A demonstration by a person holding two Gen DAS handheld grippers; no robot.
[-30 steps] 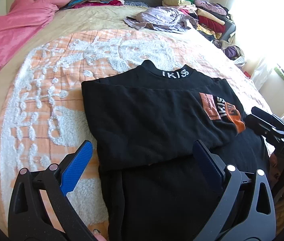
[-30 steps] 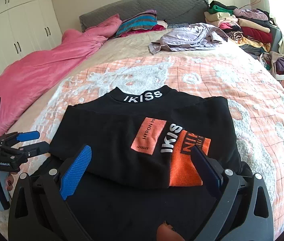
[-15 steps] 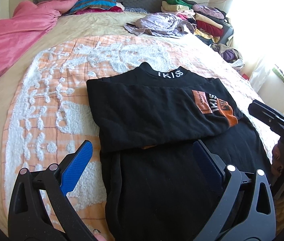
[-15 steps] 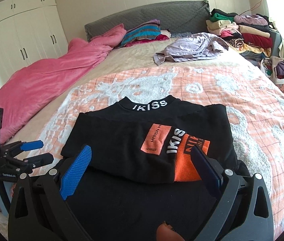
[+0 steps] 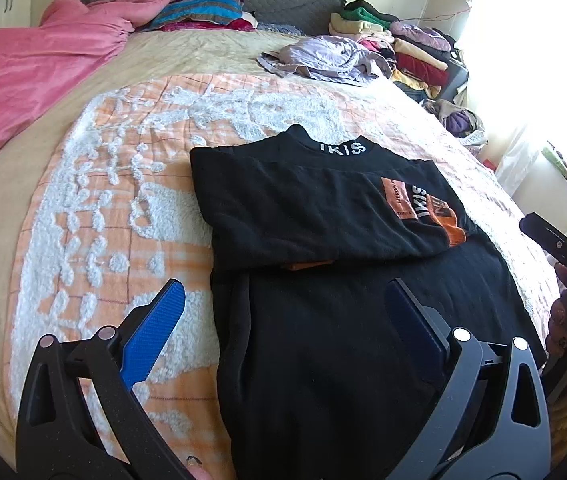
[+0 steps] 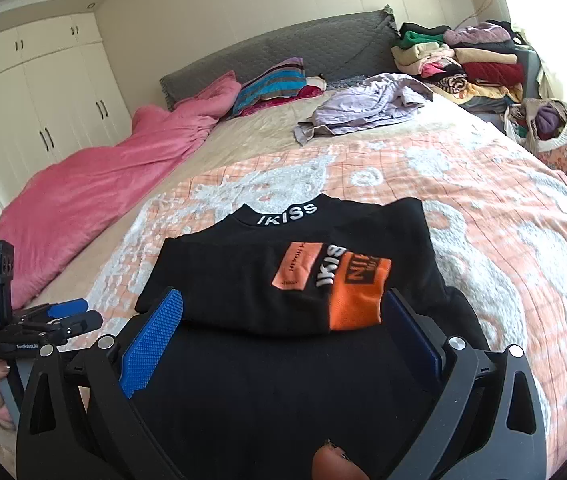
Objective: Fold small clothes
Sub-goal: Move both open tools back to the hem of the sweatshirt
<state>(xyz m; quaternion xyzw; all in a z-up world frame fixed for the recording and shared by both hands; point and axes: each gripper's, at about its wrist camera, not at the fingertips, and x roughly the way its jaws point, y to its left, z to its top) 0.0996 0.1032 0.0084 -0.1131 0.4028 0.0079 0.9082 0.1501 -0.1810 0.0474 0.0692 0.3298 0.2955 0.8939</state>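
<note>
A black garment lies partly folded on the orange-and-white bedspread, its sleeves laid across the chest as a band, the collar lettering pointing toward the headboard; the lower body of the garment spreads flat toward the cameras, its hem out of view below the frames. The left gripper hangs above the garment's left side with its fingers spread wide and nothing between them; the blue pad sits over bare bedspread just outside the garment's left edge, the other pad over black cloth. The right gripper is likewise wide open and empty, above the lower body just short of the folded band's near edge; its right pad is near the orange print. Open bedspread runs on the left of the garment and beyond the collar; a pink duvet fills the far left side of the bed, well apart; a crumpled lilac garment lies near the headboard; a pile of clothes rises past the bed's far right corner.
</note>
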